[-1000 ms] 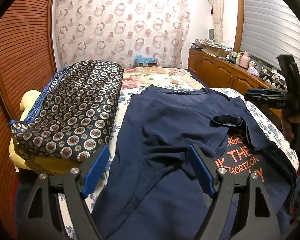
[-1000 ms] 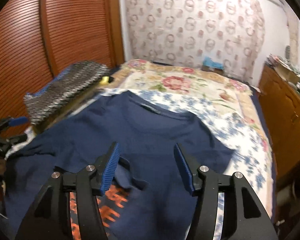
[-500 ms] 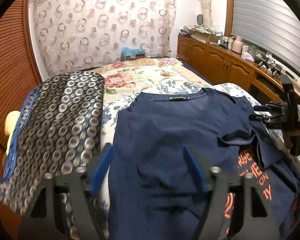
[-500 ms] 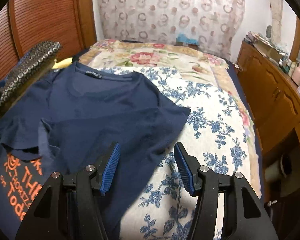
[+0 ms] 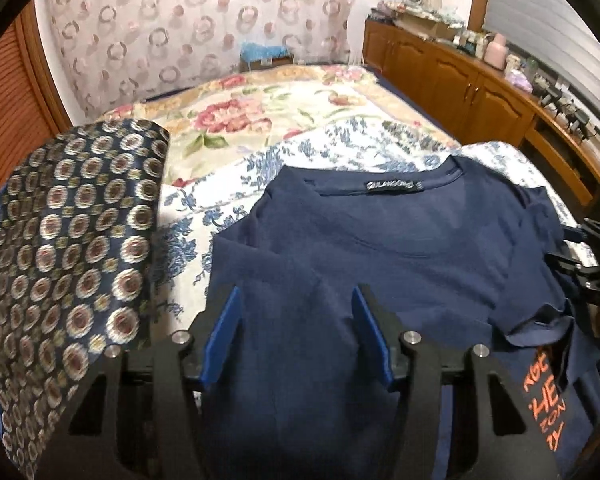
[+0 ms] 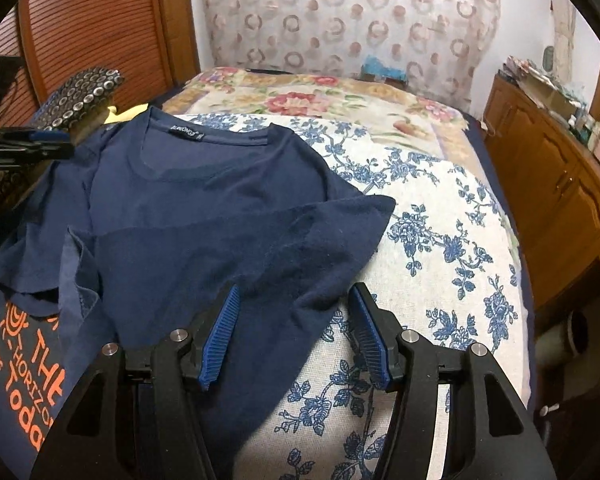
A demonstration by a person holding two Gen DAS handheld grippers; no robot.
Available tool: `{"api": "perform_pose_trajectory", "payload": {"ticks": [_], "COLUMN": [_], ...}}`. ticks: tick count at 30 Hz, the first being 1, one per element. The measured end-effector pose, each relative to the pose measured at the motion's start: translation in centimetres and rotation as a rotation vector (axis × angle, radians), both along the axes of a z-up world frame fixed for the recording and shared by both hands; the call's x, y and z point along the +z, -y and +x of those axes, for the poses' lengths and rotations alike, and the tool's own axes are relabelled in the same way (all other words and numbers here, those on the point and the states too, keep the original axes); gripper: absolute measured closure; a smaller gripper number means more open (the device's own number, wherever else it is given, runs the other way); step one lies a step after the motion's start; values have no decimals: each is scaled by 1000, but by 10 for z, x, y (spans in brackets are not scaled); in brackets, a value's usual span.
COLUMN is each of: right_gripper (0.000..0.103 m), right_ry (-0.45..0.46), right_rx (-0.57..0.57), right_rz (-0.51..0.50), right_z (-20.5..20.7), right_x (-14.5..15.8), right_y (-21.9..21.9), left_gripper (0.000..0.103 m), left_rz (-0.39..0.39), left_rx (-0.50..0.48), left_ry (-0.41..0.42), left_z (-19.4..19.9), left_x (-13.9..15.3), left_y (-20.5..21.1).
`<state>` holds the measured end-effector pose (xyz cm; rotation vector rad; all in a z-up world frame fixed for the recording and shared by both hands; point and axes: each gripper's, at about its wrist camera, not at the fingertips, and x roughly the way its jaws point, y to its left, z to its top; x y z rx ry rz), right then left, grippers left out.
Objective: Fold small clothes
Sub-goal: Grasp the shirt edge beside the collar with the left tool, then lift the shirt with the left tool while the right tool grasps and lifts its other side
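Note:
A navy T-shirt point(image 5: 380, 248) with orange lettering lies on the bed, collar at the far end, both sides partly folded inward. It also shows in the right wrist view point(image 6: 204, 216). My left gripper point(image 5: 296, 332) is open and empty, just above the shirt's left folded edge. My right gripper point(image 6: 294, 332) is open and empty, over the shirt's right edge where it meets the sheet. Each gripper shows at the edge of the other's view: the right one point(image 5: 592, 256) and the left one point(image 6: 24, 148).
The bed has a blue-flowered sheet point(image 6: 440, 240) and a rose-patterned cover point(image 5: 260, 120) beyond. A folded patterned dark blanket point(image 5: 68, 240) lies along the left. A wooden cabinet point(image 5: 480, 84) with clutter runs along the right side. A slatted wooden door point(image 6: 92, 28) stands left.
My left gripper has moved forward and right over the shirt's left side. My right gripper has moved slightly closer over the right edge. Both stay open.

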<state>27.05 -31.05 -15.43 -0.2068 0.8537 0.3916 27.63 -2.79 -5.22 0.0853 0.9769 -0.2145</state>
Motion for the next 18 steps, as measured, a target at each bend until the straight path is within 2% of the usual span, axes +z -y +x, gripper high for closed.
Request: {"api": "perform_pose_trajectory", "payload": {"ticks": [6, 8, 11, 12, 14, 18], "right_gripper": [44, 44, 44, 44, 44, 44], "right_ry": [0, 0, 0, 0, -3, -7], "right_rx": [0, 0, -2, -2, -2, 2], "right_rz": [-1, -1, -1, -2, 3, 9], "right_z": [0, 0, 0, 0, 1, 1], "right_x": [0, 0, 0, 0, 0, 1], "right_y": [0, 0, 0, 0, 1, 0], "left_gripper": [46, 55, 78, 91, 97, 98], "left_rz": [32, 29, 26, 19, 15, 15], "left_rx": [4, -2, -8, -16, -15, 27], "left_ry": [-54, -63, -67, -68, -55, 47], "left_z": [15, 16, 16, 15, 15, 6], "left_x": [-17, -20, -20, -18, -10, 25], "left_y": [4, 5, 3, 2, -1, -18]}}
